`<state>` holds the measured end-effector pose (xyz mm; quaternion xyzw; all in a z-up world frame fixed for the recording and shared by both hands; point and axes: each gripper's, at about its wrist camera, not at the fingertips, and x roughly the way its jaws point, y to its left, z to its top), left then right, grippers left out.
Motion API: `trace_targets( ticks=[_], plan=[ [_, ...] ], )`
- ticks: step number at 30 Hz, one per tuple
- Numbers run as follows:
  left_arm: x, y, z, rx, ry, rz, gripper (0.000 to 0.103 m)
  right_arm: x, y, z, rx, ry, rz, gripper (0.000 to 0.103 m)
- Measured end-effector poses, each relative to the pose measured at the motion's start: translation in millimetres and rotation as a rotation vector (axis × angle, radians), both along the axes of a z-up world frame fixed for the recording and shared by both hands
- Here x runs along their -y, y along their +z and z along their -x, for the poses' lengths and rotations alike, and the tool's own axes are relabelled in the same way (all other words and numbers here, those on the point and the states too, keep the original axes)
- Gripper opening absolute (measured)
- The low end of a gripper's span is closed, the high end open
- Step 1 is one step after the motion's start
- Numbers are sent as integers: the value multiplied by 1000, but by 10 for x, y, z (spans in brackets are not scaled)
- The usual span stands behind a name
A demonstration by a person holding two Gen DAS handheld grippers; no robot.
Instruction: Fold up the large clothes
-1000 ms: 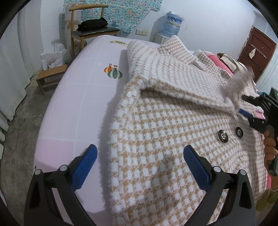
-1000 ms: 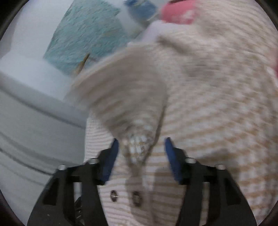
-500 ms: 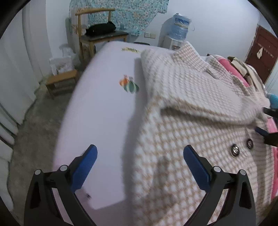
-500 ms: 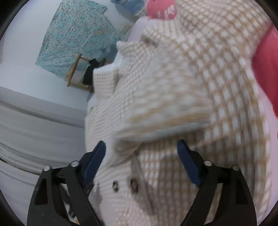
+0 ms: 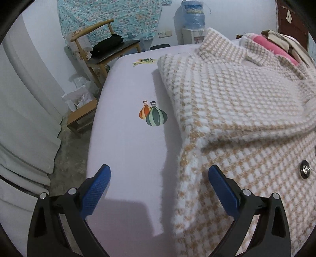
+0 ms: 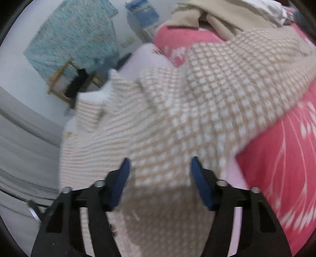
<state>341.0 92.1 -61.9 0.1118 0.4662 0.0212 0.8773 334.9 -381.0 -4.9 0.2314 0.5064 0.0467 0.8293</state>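
A beige-and-white checked coat (image 5: 237, 98) lies on the pale lilac bed sheet (image 5: 128, 138), one sleeve folded across its front above a metal button (image 5: 305, 169). My left gripper (image 5: 159, 178) hovers open over the coat's left edge, one blue pad over bare sheet and the other over fabric. The right wrist view is blurred. There the coat (image 6: 197, 108) fills the middle. My right gripper (image 6: 160, 170) is above it, its jaws closing. Fabric lies beneath the gap and the pads do not press on it.
A wooden chair (image 5: 102, 49) with a black bag, a low stool (image 5: 83, 116) and a white curtain (image 5: 23, 118) stand left of the bed. A water dispenser (image 5: 192, 25) is at the far wall. A pink blanket (image 6: 286, 168) and piled clothes (image 6: 217, 17) lie to the right.
The right gripper let go of the sleeve it was carrying, and the sleeve now lies across the coat. Both views swung, the left one towards the bed's left edge.
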Motion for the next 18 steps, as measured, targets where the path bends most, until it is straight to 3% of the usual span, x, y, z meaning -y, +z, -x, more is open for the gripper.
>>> trace_targets(
  ticks=[4,8,13,16,18],
  plan=[
    [-35,16,-74,16,30,-27,98,-32,-91,-173,-15,47,43,25],
    [-146,5,-110,15,64,3,99,-213,13,-277,23,90,125,11],
    [-103,8,-128,29,51,-9,99,-277,48,-366,47,106,140,10],
    [-56,6,-183,36,29,-6,99,-337,-45,-531,16,105,110,24],
    [-98,1,-225,35,45,19,99,-347,-120,-576,-3,112,100,28]
  ],
)
